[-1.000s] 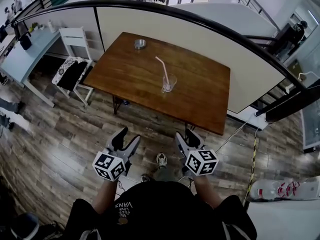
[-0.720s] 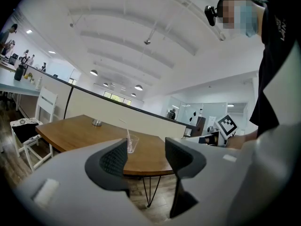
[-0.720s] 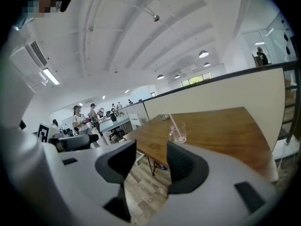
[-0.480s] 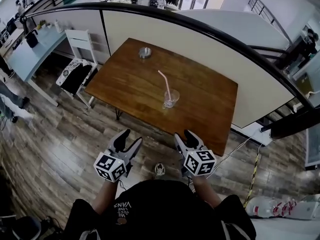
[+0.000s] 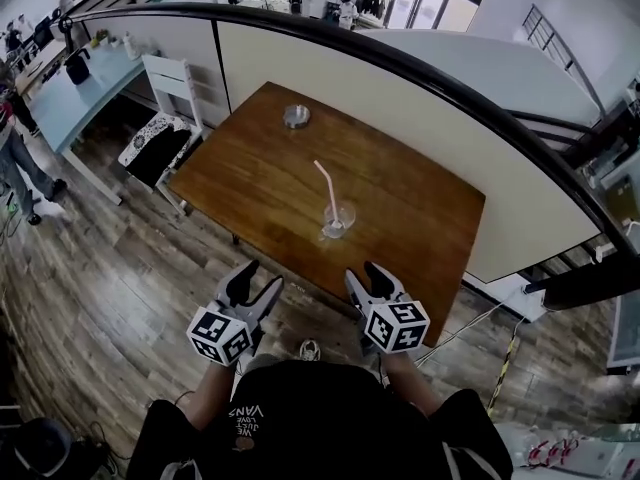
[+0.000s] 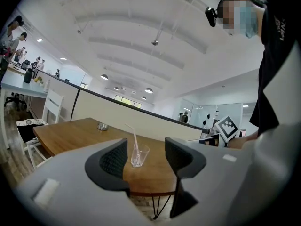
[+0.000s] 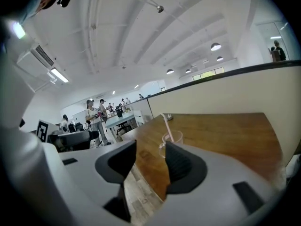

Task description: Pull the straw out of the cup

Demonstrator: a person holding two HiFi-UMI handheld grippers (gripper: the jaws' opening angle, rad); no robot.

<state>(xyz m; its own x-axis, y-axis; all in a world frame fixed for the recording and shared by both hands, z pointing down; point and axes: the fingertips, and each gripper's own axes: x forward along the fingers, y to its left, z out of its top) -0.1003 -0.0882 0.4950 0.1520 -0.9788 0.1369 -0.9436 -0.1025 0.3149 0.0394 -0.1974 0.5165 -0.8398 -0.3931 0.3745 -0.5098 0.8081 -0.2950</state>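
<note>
A clear glass cup point(image 5: 337, 220) stands near the middle of the brown wooden table point(image 5: 250, 178), with a pink straw point(image 5: 325, 187) leaning out of it to the left. The cup point(image 6: 139, 155) and straw point(image 6: 133, 140) also show between the left jaws, and the cup point(image 7: 171, 139) past the right jaws. My left gripper point(image 5: 250, 282) and right gripper point(image 5: 367, 281) hang side by side short of the table's near edge, well away from the cup. Both are open and empty.
A small metal dish point(image 5: 295, 116) sits at the table's far side. A white chair point(image 5: 160, 118) with dark cloth stands left of the table. A curved partition wall point(image 5: 420, 98) runs behind it. People stand at a blue desk point(image 5: 70, 88) far left.
The table and cup have drawn nearer to me and lower in the head view. Both grippers keep their open pose in front of me.
</note>
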